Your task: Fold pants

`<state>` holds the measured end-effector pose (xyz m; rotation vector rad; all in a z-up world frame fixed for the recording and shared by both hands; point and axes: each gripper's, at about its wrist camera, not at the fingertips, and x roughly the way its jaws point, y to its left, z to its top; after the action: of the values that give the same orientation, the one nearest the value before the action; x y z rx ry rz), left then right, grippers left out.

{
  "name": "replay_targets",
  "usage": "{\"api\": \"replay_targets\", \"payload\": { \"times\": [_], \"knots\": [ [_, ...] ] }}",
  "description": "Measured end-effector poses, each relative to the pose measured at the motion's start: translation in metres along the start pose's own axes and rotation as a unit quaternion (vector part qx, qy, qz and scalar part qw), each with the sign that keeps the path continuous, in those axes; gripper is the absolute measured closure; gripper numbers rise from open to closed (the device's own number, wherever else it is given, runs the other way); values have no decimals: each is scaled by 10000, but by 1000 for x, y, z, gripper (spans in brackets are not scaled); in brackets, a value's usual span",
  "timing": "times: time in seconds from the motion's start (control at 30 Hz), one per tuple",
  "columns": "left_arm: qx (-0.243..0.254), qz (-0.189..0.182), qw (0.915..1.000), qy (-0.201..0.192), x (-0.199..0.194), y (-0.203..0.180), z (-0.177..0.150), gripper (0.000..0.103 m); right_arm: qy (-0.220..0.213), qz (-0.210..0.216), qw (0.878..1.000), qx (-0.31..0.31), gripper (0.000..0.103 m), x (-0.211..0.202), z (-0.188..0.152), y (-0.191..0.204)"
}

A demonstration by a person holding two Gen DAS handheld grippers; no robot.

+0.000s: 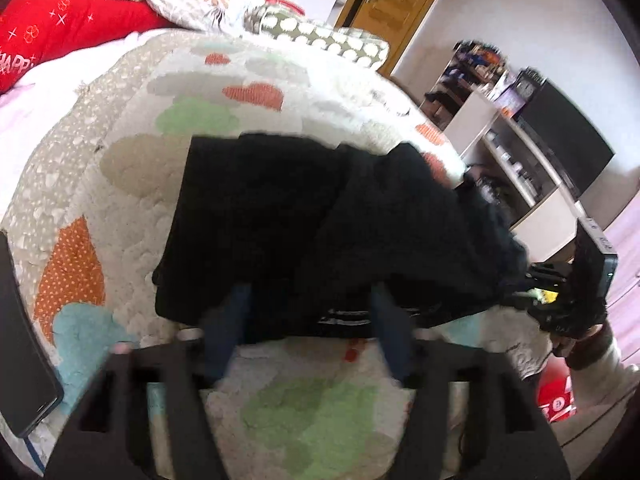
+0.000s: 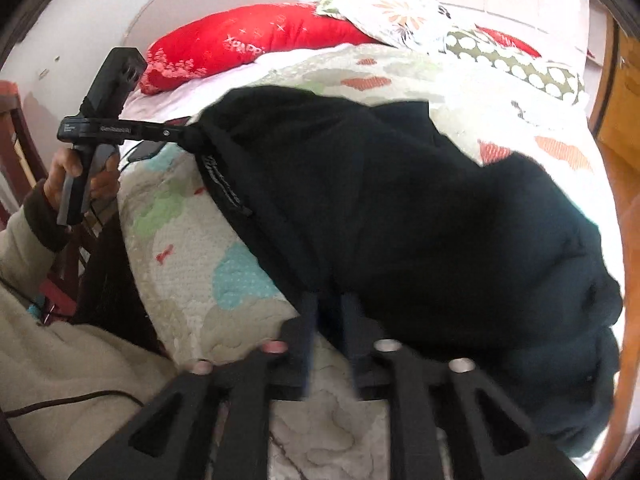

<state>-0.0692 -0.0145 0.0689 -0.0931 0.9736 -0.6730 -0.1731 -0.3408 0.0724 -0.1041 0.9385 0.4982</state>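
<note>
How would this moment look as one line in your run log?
pants: black, lying on quilt | left hand-held gripper: open at waistband edge | right hand-held gripper: open at pants edge

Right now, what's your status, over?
Left fingers open, right fingers open. Black pants bunched on quilt, near edge at fingertips. Nothing in the way.

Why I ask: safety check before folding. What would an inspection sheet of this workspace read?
Surface: patterned quilt on a bed.
Job's things: black pants bunched on the quilt, partly over its edge.
Clutter: phone-like slab; pillows.
Grippers: left gripper open, pants hem between its fingers; right gripper open at the pants' edge.
Cables: dark cable across a sleeve.
Surroundings: wooden door, shelves.
</note>
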Motion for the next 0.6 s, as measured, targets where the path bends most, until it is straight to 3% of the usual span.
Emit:
{"api": "replay_targets", "payload": {
  "times": [0.07, 0.1, 0.3, 0.37, 0.5, 0.6],
  "knots": [
    [-48, 134, 9997, -173, -11, 2, 2, 25, -197, 41, 9998, 1, 49, -10, 6, 2],
    [-76, 307, 9991, -277, -16, 5, 5, 22, -314, 99, 9994, 46, 49, -13, 9, 2],
    [-345, 949, 9944, -311, -2, 21, 28, 21, -879, 604, 9940, 229, 50, 5, 47, 13],
    [-318, 1059, 9936, -243, 13, 21, 34, 21, -892, 721, 9934, 37, 52, 22, 59, 28],
    [-226, 1706, 9851, 49, 46, 26, 44, 21, -770, 786, 9939, -16, 52, 59, 72, 48],
    [-467, 1630, 9854, 142, 57, 38, 46, 21, -255, 1025, 9944, 19, 51, 84, 61, 58]
  ]
}}
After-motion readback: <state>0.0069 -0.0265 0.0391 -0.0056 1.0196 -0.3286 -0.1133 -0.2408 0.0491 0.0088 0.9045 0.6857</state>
